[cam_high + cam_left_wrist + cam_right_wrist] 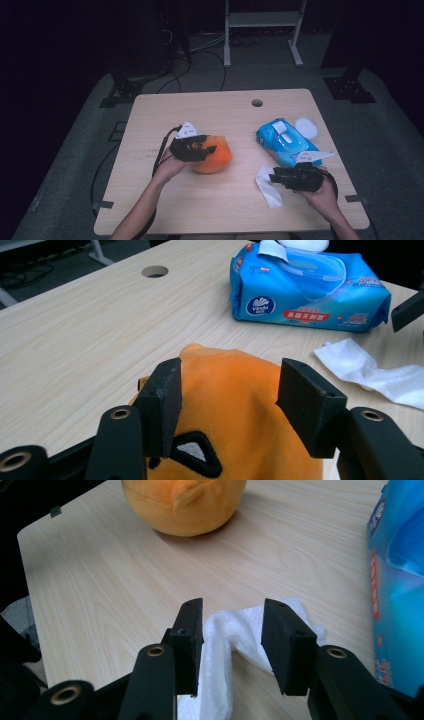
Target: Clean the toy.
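plush toy [214, 156] left on the table [215, 210]; wipe [267, 187] right, wipes pack [287, 144] behind it.

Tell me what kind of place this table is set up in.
Probably a lab or recording room rather than a home. The light wooden table with a round cable hole stands on grey floor in a darkened space, black cables trail behind it, and a white metal frame stands beyond.
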`<state>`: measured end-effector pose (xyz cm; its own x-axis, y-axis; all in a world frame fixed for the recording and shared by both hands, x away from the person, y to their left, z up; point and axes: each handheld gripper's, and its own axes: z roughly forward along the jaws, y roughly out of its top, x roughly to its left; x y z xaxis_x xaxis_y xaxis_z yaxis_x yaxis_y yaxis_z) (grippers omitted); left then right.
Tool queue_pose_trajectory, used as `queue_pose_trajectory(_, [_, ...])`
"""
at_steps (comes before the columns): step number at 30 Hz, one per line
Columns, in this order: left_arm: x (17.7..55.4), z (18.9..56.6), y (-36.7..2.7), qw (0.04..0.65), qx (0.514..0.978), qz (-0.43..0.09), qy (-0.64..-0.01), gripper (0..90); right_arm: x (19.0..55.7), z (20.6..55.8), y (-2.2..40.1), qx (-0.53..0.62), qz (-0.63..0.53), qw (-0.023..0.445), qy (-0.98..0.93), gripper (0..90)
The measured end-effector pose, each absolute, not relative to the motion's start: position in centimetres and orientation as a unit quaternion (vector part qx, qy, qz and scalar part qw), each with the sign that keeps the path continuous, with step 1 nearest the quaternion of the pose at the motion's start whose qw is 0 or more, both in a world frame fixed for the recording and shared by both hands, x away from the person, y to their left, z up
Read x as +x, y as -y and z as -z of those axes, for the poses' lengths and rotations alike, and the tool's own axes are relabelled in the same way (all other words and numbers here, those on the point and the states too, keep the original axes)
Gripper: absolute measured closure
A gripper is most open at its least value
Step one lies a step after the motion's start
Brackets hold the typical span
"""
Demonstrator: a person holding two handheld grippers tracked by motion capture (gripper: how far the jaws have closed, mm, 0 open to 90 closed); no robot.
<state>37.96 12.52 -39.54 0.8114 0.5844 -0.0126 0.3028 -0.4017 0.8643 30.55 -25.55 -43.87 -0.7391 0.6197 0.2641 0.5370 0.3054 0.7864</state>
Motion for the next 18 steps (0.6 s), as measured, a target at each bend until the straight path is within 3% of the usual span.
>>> queue_pose_trajectory(18, [36.0,38.3,-15.1,0.498,0.809,-0.147,-0.276,33.6,30.3,43.7,26.0,0.361,-0.477,0.044,-0.8,52.0])
